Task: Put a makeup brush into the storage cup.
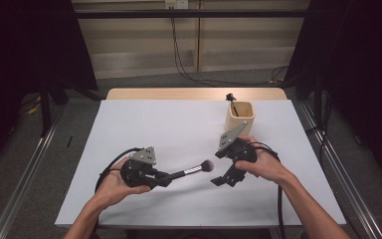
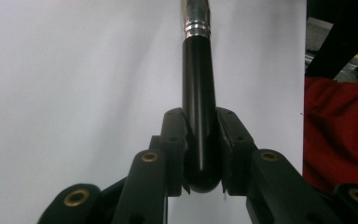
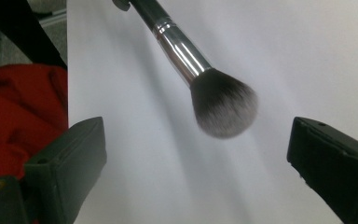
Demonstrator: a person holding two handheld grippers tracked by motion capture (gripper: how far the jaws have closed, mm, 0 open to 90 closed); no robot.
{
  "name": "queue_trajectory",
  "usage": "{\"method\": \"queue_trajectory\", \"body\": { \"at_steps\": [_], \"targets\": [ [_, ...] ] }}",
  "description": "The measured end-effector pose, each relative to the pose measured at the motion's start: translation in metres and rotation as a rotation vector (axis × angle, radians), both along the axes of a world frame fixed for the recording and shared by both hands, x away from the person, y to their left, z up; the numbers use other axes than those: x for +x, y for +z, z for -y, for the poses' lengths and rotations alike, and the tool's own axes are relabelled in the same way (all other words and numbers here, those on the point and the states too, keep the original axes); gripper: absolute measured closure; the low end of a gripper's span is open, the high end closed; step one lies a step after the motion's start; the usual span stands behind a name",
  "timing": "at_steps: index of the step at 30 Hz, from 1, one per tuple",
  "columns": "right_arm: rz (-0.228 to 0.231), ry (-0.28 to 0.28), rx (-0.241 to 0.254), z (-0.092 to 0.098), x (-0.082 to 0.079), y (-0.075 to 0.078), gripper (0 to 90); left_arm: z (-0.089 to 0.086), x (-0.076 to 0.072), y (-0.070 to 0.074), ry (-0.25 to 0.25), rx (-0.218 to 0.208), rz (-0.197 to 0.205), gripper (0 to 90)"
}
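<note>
The person's two forearms come in from the bottom edge of the high view, and each hand holds a black two-jaw gripper above a white rectangular table top (image 1: 144,119). The left gripper (image 1: 163,178) is clamped on the black handle end of a long make-up brush with a black handle, a silver metal collar and a round grey bristle head (image 1: 191,170). In the left gripper view the rounded end of the handle (image 2: 199,140) sits tight between the two jaws, and the brush runs away from them over the white surface. The right gripper (image 1: 222,179) has its jaws wide apart and holds nothing. In the right gripper view the bristle head (image 3: 223,102) hangs just in front of the gap between the two jaws, touching neither. Farther back, near the right far corner of the table, stands a pale wooden square cup (image 1: 240,118) with a thin dark tool (image 1: 233,102) sticking out of it; what kind of tool I cannot tell. Under the white top a light wooden edge shows at the far side. Around the table there is grey floor, metal rails, black cables and dark curtains. A red cloth (image 3: 18,116) appears at the table's near edge, cut off.
</note>
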State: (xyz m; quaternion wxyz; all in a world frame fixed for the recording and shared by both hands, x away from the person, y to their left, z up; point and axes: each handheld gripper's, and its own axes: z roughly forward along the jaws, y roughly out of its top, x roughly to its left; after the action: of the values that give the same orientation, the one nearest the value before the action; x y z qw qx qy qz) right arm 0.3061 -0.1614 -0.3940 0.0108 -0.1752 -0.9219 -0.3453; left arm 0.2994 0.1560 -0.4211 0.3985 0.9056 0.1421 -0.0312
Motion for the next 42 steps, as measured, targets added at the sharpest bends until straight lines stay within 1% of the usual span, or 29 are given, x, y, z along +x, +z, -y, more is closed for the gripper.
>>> {"method": "queue_trajectory", "body": {
  "at_steps": [1, 3, 4, 5, 6, 8, 10, 12, 13, 15, 17, 19, 21, 23, 24, 26, 28, 29, 30, 31, 32, 34, 35, 36, 38, 40, 42],
  "targets": [
    [0.001, -0.014, 0.007, 0.003, 0.000, 0.000, 4.8, -0.002, 0.000, 0.000, -0.004, -0.001, 0.001, 74.7],
    [0.015, -0.047, 0.012, 0.008, -0.001, 0.001, 5.9, -0.003, -0.002, -0.001, 0.016, -0.020, -0.001, 74.8],
    [0.016, -0.055, 0.019, 0.010, -0.002, 0.001, 5.2, -0.004, -0.002, -0.001, 0.014, -0.020, 0.004, 74.7],
    [0.017, -0.060, 0.023, 0.012, -0.002, 0.000, 4.7, -0.005, -0.002, -0.001, 0.034, -0.022, 0.015, 74.7],
    [0.015, -0.066, 0.030, 0.014, -0.003, -0.001, 4.6, -0.007, -0.002, -0.001, 0.039, -0.026, 0.017, 74.7],
    [0.024, -0.065, 0.048, 0.017, -0.003, -0.002, 4.3, -0.010, -0.003, -0.001, 0.051, -0.044, 0.015, 74.7],
    [0.040, -0.061, 0.054, 0.019, -0.005, -0.004, 5.3, -0.012, -0.004, -0.001, 0.055, -0.065, 0.010, 74.7],
    [0.045, -0.056, 0.074, 0.021, -0.007, -0.006, 4.9, -0.014, -0.006, -0.001, 0.059, -0.067, 0.017, 74.7],
    [0.044, -0.059, 0.080, 0.022, -0.008, -0.007, 4.6, -0.014, -0.007, -0.001, 0.063, -0.070, 0.022, 74.7],
    [0.068, -0.072, 0.084, 0.025, -0.010, -0.007, 4.7, -0.016, -0.007, -0.002, 0.067, -0.090, 0.019, 74.7],
    [0.075, -0.076, 0.109, 0.027, -0.011, -0.009, 4.3, -0.016, -0.008, -0.003, 0.081, -0.105, 0.022, 74.7],
    [0.088, -0.087, 0.126, 0.028, -0.012, -0.010, 4.3, -0.016, -0.008, -0.003, 0.084, -0.110, 0.029, 74.7],
    [0.086, -0.096, 0.142, 0.029, -0.014, -0.013, 4.9, -0.017, -0.009, -0.004, 0.082, -0.129, 0.032, 74.7],
    [0.067, -0.108, 0.177, 0.029, -0.017, -0.014, 4.4, -0.017, -0.009, -0.005, 0.086, -0.147, 0.031, 74.7],
    [0.072, -0.112, 0.191, 0.029, -0.018, -0.015, 5.2, -0.017, -0.009, -0.006, 0.087, -0.153, 0.035, 74.7],
    [0.065, -0.112, 0.214, 0.029, -0.021, -0.016, 6.2, -0.017, -0.009, -0.007, 0.090, -0.172, 0.039, 74.7],
    [0.053, -0.121, 0.230, 0.030, -0.022, -0.018, 6.3, -0.018, -0.009, -0.007, 0.095, -0.192, 0.053, 74.7],
    [0.047, -0.116, 0.240, 0.030, -0.023, -0.019, 6.7, -0.019, -0.009, -0.007, 0.094, -0.202, 0.059, 74.7],
    [0.034, -0.114, 0.246, 0.030, -0.024, -0.020, 6.7, -0.019, -0.010, -0.007, 0.098, -0.218, 0.064, 74.7],
    [0.031, -0.122, 0.251, 0.029, -0.025, -0.020, 6.6, -0.020, -0.010, -0.006, 0.101, -0.229, 0.064, 74.6],
    [0.039, -0.135, 0.257, 0.029, -0.025, -0.021, 6.7, -0.020, -0.010, -0.006, 0.101, -0.235, 0.065, 74.7],
    [0.040, -0.133, 0.266, 0.029, -0.026, -0.022, 7.0, -0.021, -0.011, -0.007, 0.104, -0.248, 0.069, 74.6],
    [0.048, -0.136, 0.267, 0.028, -0.027, -0.023, 7.0, -0.021, -0.011, -0.007, 0.106, -0.253, 0.073, 74.6],
    [0.053, -0.144, 0.274, 0.027, -0.028, -0.023, 7.2, -0.021, -0.011, -0.008, 0.108, -0.258, 0.078, 74.6],
    [0.053, -0.139, 0.288, 0.025, -0.029, -0.024, 7.3, -0.021, -0.011, -0.008, 0.110, -0.264, 0.093, 74.6],
    [0.070, -0.156, 0.300, 0.023, -0.030, -0.024, 7.4, -0.022, -0.011, -0.007, 0.107, -0.277, 0.091, 74.6],
    [0.077, -0.161, 0.328, 0.021, -0.032, -0.026, 7.7, -0.021, -0.012, -0.006, 0.112, -0.296, 0.096, 74.6]
  ]
}}
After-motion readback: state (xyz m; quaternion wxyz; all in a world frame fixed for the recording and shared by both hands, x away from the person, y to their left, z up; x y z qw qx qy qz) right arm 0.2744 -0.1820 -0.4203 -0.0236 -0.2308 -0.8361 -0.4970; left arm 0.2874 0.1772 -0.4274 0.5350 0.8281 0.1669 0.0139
